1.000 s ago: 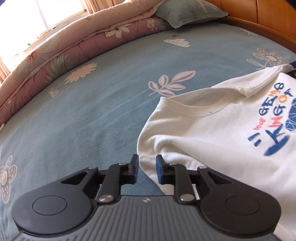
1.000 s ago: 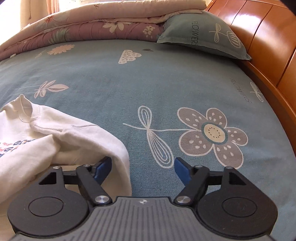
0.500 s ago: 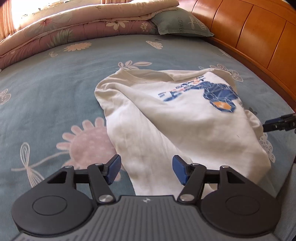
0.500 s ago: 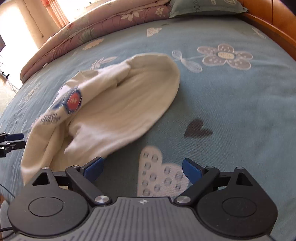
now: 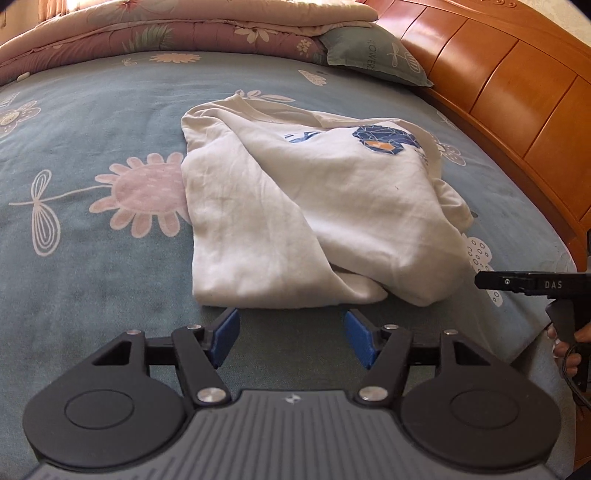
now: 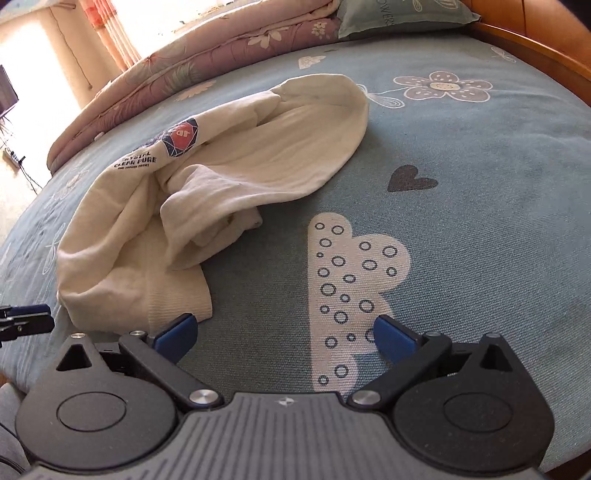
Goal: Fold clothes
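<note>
A white sweatshirt with a blue and orange print lies loosely folded on the blue flowered bed sheet. It also shows in the right wrist view, at the left. My left gripper is open and empty, just short of the sweatshirt's near hem. My right gripper is open and empty, its left finger beside the ribbed cuff; its black body shows in the left wrist view at the right edge.
A rolled pink and cream quilt and a grey-green pillow lie at the far end of the bed. A wooden headboard runs along the right side. The bed's near edge is by the right hand.
The left gripper has let go of the sweatshirt and opened. Both grippers have drawn back toward the near edge, and the sweatshirt now lies folded over on the sheet.
</note>
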Demonstrator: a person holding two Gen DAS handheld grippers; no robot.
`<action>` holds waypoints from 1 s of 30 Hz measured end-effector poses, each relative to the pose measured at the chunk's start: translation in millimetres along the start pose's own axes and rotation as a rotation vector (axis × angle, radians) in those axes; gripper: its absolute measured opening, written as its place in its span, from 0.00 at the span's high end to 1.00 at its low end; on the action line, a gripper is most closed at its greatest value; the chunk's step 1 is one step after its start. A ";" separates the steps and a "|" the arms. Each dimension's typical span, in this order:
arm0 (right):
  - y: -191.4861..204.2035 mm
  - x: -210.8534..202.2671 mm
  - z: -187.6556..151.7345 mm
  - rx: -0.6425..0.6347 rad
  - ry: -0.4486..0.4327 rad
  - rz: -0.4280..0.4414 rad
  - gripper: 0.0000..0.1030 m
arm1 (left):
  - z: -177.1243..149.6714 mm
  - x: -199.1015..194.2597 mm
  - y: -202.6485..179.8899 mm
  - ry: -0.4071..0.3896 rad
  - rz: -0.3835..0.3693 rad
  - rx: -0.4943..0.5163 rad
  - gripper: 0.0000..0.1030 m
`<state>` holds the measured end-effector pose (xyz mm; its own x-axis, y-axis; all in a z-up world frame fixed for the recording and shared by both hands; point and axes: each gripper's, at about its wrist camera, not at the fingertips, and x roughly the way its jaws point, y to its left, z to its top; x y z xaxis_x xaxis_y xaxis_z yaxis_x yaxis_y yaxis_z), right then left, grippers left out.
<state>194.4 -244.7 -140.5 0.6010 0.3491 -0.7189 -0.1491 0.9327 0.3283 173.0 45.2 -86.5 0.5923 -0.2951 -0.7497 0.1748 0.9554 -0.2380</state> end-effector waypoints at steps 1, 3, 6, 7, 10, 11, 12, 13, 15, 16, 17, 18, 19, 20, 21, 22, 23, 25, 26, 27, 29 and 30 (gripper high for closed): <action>-2.0 -0.6 -1.5 0.008 -0.018 0.010 0.00 | -2.4 -0.2 0.0 -0.001 -0.004 -0.013 0.38; -8.2 -1.4 -4.1 0.035 -0.061 0.041 0.00 | -4.4 -0.4 0.6 -0.004 -0.003 -0.036 0.38; -14.4 -3.6 -7.1 0.078 -0.116 0.072 0.00 | -4.7 -2.6 -1.1 -0.013 -0.004 -0.043 0.38; -13.1 -4.2 -6.3 0.082 -0.123 0.084 0.00 | -4.0 -3.5 -1.9 -0.017 -0.004 -0.042 0.38; -6.3 -5.9 -2.6 0.087 -0.141 0.137 0.00 | -1.2 -6.1 -4.5 -0.029 -0.003 -0.039 0.38; -2.1 -6.3 -0.8 0.085 -0.146 0.165 0.00 | -0.3 -7.0 -5.4 -0.033 -0.003 -0.038 0.38; 1.3 -4.7 2.2 0.086 -0.145 0.208 0.00 | 0.6 -7.9 -6.3 -0.037 -0.002 -0.037 0.38; 4.8 -3.0 5.2 0.087 -0.144 0.252 0.00 | 1.5 -8.7 -7.1 -0.042 -0.002 -0.036 0.38; 10.7 2.9 10.6 0.097 -0.161 0.314 0.01 | 2.9 -7.5 -8.5 -0.041 -0.001 -0.033 0.38; 13.7 6.1 13.2 0.100 -0.169 0.340 0.02 | 3.4 -6.5 -8.9 -0.039 0.001 -0.033 0.38; 16.3 11.5 16.1 0.096 -0.167 0.349 0.08 | 3.5 -5.0 -8.8 -0.036 0.000 -0.035 0.38; 19.0 17.0 19.1 0.092 -0.164 0.357 0.17 | 3.5 -3.3 -8.5 -0.032 -0.002 -0.038 0.38; 21.7 22.5 22.1 0.088 -0.161 0.366 0.22 | 3.4 -1.6 -8.3 -0.028 -0.005 -0.040 0.38; 23.4 28.3 24.4 0.090 -0.155 0.380 0.33 | 3.3 0.3 -7.9 -0.022 -0.002 -0.041 0.38; 26.1 33.3 26.2 0.089 -0.156 0.394 0.40 | 3.2 2.4 -7.6 -0.016 0.001 -0.042 0.38; 28.7 37.3 27.6 0.077 -0.157 0.382 0.41 | 3.2 4.0 -7.3 -0.012 0.003 -0.044 0.38; 31.3 41.2 28.9 0.065 -0.159 0.370 0.46 | 3.2 5.2 -7.1 -0.008 0.005 -0.045 0.38; 34.9 46.5 31.2 0.046 -0.162 0.345 0.60 | 3.2 7.8 -6.8 0.000 0.008 -0.049 0.38; 35.8 47.7 32.1 0.038 -0.164 0.334 0.76 | 3.7 8.4 -6.8 0.000 0.010 -0.049 0.38; 36.0 47.7 33.2 0.020 -0.162 0.303 0.89 | 4.4 8.8 -6.9 0.000 0.012 -0.048 0.38; 30.6 42.9 34.4 0.014 -0.169 0.267 0.89 | 5.5 9.2 -7.2 -0.003 0.013 -0.047 0.38; 23.5 37.1 34.3 0.017 -0.180 0.257 0.90 | 6.0 9.2 -7.4 -0.005 0.011 -0.047 0.38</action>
<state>240.1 -212.9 -138.5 0.6753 0.5500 -0.4914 -0.3020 0.8141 0.4961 181.8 35.5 -87.9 0.5982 -0.2846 -0.7491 0.1309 0.9570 -0.2590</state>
